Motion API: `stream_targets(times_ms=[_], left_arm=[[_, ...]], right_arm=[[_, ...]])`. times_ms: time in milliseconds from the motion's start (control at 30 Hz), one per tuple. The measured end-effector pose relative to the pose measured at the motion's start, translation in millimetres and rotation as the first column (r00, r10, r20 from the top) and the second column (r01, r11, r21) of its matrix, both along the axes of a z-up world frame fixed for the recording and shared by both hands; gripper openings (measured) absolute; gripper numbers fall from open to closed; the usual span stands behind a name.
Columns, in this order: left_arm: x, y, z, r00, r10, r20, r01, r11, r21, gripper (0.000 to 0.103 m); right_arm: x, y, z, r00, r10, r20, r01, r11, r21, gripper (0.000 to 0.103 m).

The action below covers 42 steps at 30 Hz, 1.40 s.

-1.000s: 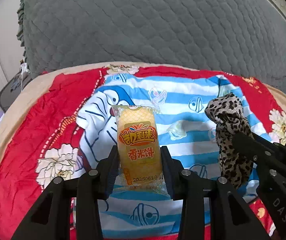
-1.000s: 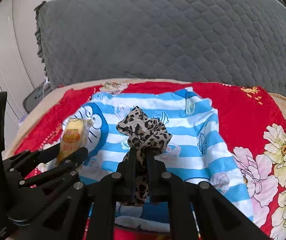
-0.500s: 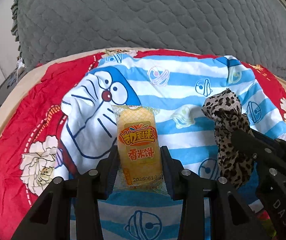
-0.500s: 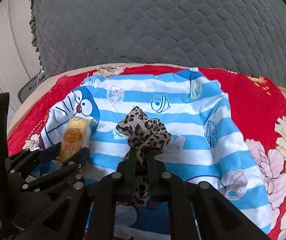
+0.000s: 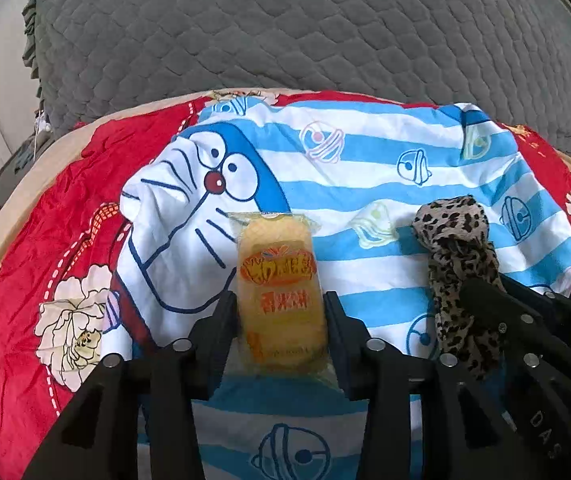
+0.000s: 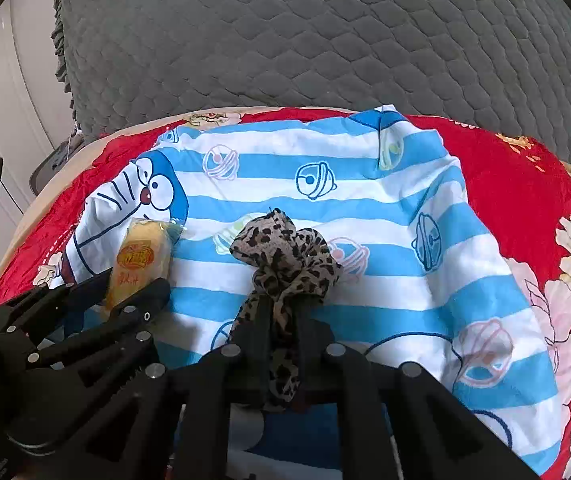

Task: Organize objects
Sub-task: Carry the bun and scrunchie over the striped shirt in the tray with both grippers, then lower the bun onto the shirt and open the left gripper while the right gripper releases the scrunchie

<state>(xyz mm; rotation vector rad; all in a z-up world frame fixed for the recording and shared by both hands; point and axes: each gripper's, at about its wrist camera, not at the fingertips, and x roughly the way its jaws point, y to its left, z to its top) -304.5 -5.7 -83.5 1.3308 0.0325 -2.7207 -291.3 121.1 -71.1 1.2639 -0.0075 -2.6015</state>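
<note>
A grey quilted headboard (image 5: 305, 32) backs a bed spread with a red floral bedcover (image 5: 45, 240) and, over it, a blue-and-white striped cartoon sheet (image 6: 385, 240). Above the sheet's cat face (image 5: 213, 176) print, the left hand-held gripper (image 5: 281, 312) has a yellow wrapped snack cake (image 5: 279, 292) between its jaws, which are opening; the pads look just off the wrapper's long sides. Right of the face print, the right hand-held gripper (image 6: 281, 320) is clamped nearly closed on a leopard-print fabric scrunchie (image 6: 281, 256), its loose end bunched above the fingers. The cake is likely light and crushable in slick film, best held gently by its sides. The scrunchie is soft and limp; a pinch anywhere would hold. The 2 grippers sit near each other, so each could crowd the other. Wrinkled sheet could tip whatever lands.
</note>
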Motion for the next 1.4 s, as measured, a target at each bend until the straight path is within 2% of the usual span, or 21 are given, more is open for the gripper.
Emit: stream_targets(times_ms=[167, 367, 533, 833, 1000, 1200, 1400], left_arm=[[0, -3, -2, 1.0, 0.006, 0.003, -0.006, 1.0, -0.005, 0.056], [2, -5, -1, 1.0, 0.016, 0.003, -0.016, 1.0, -0.019, 0.069], [6, -7, 1, 1.0, 0.019, 0.007, -0.019, 1.0, -0.017, 0.075], [14, -9, 9, 0.999, -0.004, 0.033, 0.004, 1.0, -0.002, 0.079], [19, -9, 14, 0.998, -0.009, 0.066, 0.011, 1.0, -0.023, 0.079], [32, -13, 21, 0.998, -0.024, 0.061, 0.022, 0.999, 0.025, 0.079], [39, -14, 28, 0.998, -0.024, 0.051, 0.023, 0.999, 0.038, 0.082]], right_arm=[[0, -2, -1, 1.0, -0.001, 0.004, 0.001, 1.0, 0.015, 0.016], [1, 0, -2, 1.0, -0.009, 0.016, 0.008, 1.0, 0.023, 0.027], [3, 0, -1, 1.0, -0.005, 0.024, 0.004, 0.999, 0.04, 0.044], [9, 9, 14, 1.0, -0.016, 0.009, 0.016, 0.999, 0.045, 0.065], [12, 14, 24, 1.0, -0.016, 0.002, 0.016, 0.999, 0.039, 0.067], [21, 16, 36, 1.0, -0.007, -0.02, 0.007, 1.0, 0.024, 0.068], [31, 14, 43, 1.0, 0.003, -0.025, -0.002, 1.0, 0.018, 0.071]])
